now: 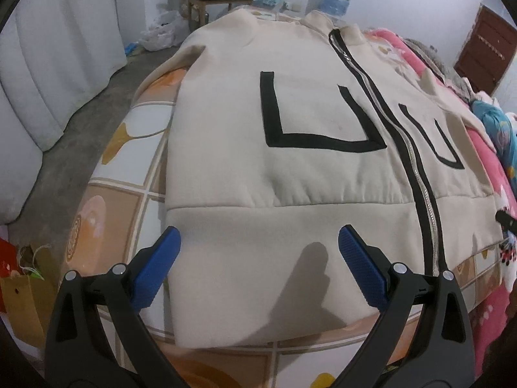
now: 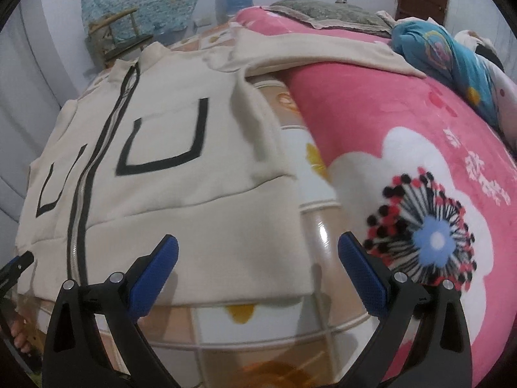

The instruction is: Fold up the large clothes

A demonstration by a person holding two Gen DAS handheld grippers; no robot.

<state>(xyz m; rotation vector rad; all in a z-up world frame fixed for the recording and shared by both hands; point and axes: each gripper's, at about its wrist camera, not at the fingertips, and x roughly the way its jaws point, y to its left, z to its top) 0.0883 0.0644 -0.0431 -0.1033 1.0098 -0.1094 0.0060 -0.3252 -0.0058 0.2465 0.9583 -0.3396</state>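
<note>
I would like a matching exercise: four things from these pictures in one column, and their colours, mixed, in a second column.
Things:
1. zip-front fleece jacket
2. plush flower-print blanket
3. textured gripper fingers
4. U-shaped pocket trim

Colours:
a. blue
b. black
c. cream
d. pink

Pairs: 1-c, 2-d, 3-a, 4-b

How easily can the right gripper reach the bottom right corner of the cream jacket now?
Probably yes. The right gripper is open, and the cream jacket lies flat with its corner between the fingers, with nothing covering it.
</note>
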